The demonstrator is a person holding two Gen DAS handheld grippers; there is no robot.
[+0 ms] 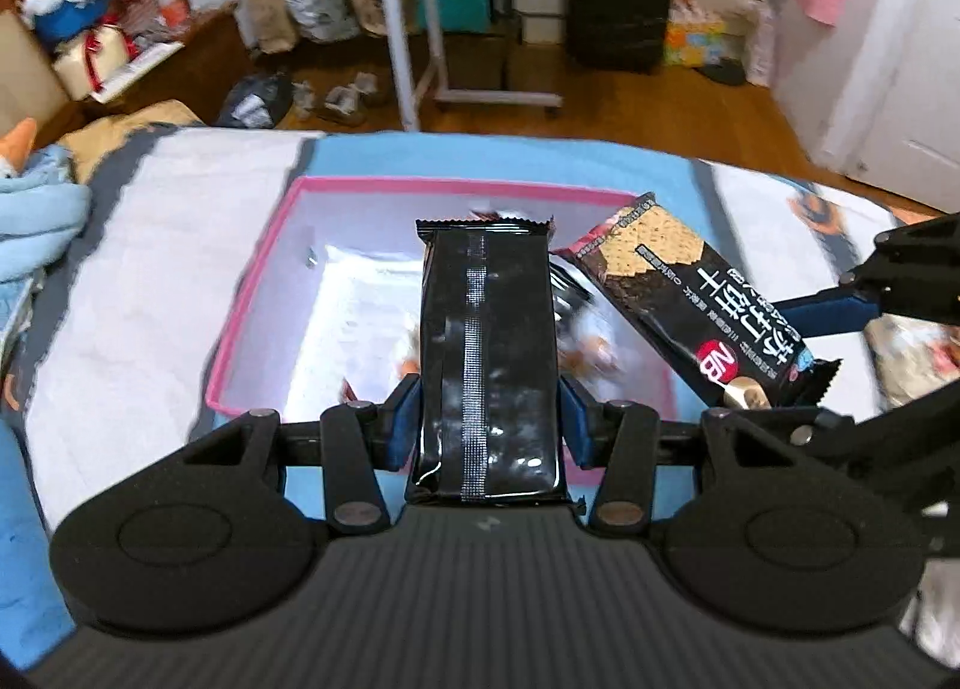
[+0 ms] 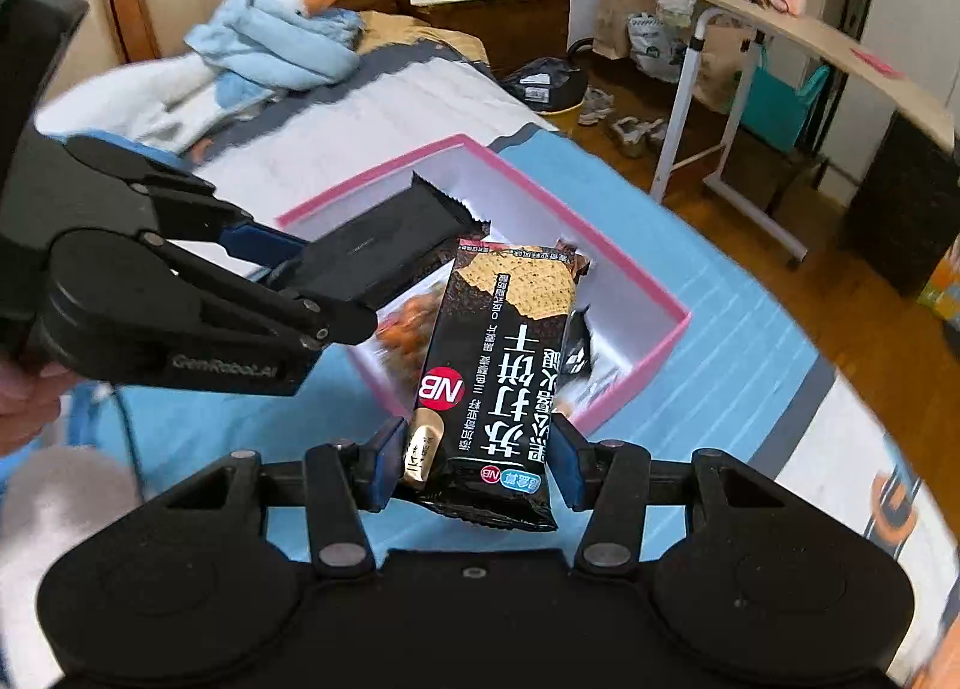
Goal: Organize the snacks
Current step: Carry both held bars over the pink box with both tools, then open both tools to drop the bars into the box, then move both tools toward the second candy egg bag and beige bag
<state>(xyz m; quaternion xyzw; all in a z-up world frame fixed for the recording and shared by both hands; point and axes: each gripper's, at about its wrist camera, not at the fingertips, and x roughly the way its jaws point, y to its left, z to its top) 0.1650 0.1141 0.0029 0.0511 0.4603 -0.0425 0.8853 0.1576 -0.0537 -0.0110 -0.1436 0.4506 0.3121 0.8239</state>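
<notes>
Mid-task. Left gripper (image 1: 489,419) fingers clamped on a black snack pack (image 1: 489,353), right gripper (image 2: 474,464) fingers clamped on a cracker pack (image 2: 498,353); both hang over the pink box (image 2: 630,275) on the bed (image 1: 180,221). A few snacks (image 2: 408,335) already lie inside; these two not yet dropped in.

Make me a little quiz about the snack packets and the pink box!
1. True or false: the left tool holds a packet showing its plain black back.
2. What does the right tool hold? A) a bottle B) a cracker packet C) nothing
3. Fill in: both packets hang over the ____ box.

Key: 1 true. 2 B, the cracker packet. 3 pink.
</notes>
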